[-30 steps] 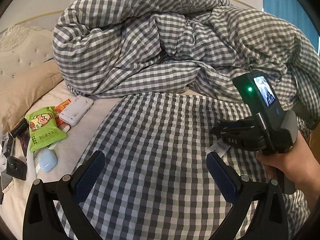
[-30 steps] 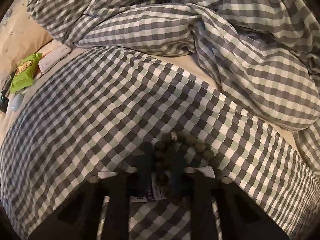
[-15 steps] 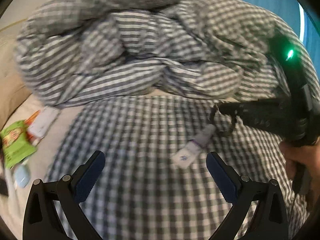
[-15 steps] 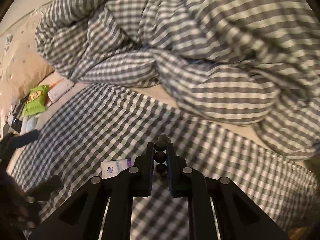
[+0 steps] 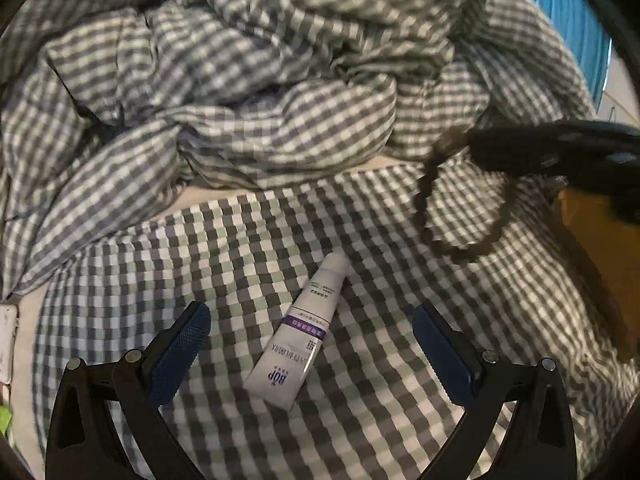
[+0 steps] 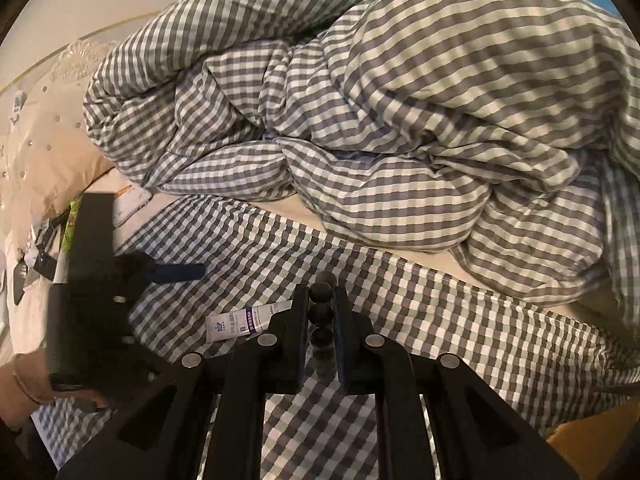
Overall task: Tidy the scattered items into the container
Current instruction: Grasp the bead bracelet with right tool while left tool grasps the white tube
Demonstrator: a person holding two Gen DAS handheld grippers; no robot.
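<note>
Left gripper [image 5: 308,356] stood open over the cream tube [image 5: 298,340]; right gripper [image 6: 320,312] clamped a bead bracelet [image 6: 321,320].
It was best to lower squarely and close across the tube's middle.

**One brand name legible, on the tube**

The small white squeeze tube with a purple band [image 5: 298,336], lying on the grey-and-white checked bedsheet [image 5: 400,380], carries the letters "BOP" in dark blue near its flat crimped end. Rows of finer print run along its body and across the purple band, too small to make out. Nothing else here bears readable writing.
</note>
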